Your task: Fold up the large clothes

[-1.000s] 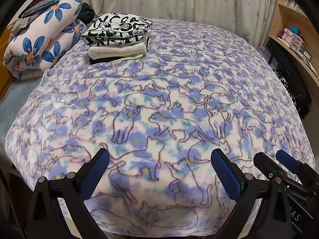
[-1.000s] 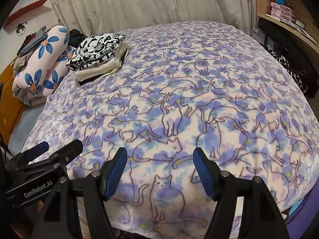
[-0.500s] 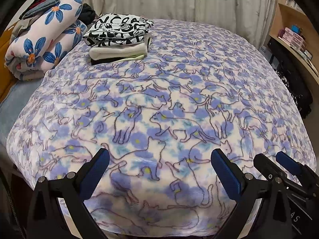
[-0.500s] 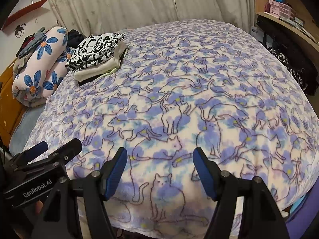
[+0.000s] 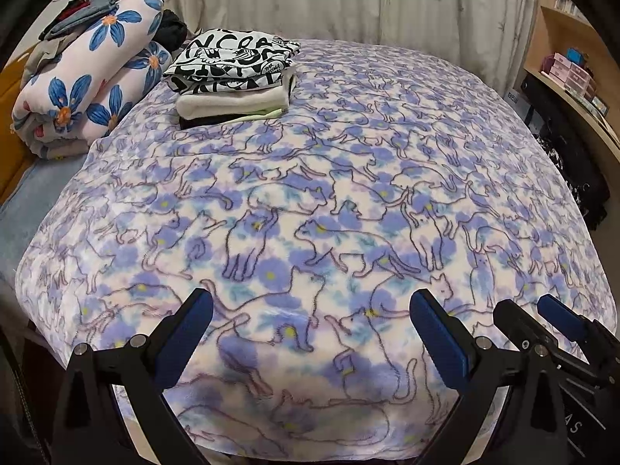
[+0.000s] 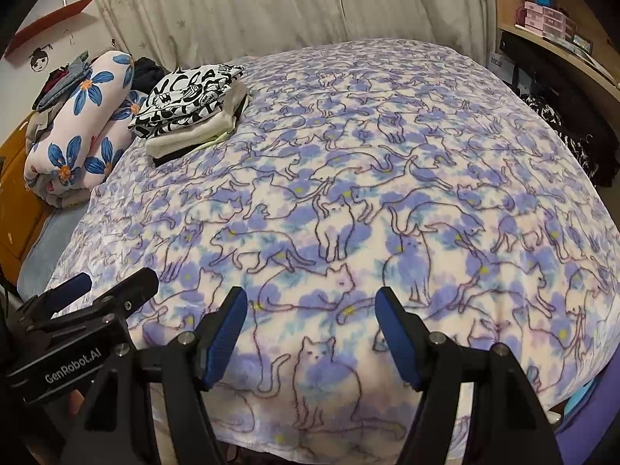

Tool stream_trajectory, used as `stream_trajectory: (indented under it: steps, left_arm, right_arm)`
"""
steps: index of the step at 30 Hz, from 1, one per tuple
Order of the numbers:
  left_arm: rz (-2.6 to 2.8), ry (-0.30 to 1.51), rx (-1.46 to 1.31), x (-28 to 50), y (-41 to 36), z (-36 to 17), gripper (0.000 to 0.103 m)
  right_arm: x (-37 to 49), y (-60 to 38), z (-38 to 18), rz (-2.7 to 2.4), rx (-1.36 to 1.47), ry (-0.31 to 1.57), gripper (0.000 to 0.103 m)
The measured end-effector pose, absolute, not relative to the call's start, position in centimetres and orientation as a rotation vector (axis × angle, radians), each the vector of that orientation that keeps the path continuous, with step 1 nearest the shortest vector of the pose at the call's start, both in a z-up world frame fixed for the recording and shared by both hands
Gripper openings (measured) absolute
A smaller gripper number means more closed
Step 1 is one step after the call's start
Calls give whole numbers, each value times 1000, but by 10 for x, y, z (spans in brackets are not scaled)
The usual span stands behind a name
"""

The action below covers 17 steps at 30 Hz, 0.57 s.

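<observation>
Over the last second I've only drifted slightly: my left gripper and right gripper hang wide open and empty at the cat-print blanket's near edge, folded stack in its far-left corner, nothing unfolded yet laid out.

Each black tool has blue pads, silver screws, white "GenRobot.AI" lettering.

Stack of folded clothes sits at bed's far-left corner, flat and squared. Black-and-white print shirt on top, cream and black layers underneath.
</observation>
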<state>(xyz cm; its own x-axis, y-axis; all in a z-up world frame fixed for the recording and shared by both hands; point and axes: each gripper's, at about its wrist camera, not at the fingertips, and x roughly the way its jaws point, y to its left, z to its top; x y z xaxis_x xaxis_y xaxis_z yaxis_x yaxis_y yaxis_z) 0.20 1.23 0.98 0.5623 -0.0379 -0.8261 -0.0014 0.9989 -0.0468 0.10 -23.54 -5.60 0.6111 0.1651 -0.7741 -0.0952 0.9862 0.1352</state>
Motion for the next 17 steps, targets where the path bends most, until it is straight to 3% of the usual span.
stream_trajectory:
  steps: [17]
  left_arm:
    - [-15, 972, -37, 0, 11, 11, 99]
  right_arm:
    - [0, -235, -57, 151, 85, 905, 69]
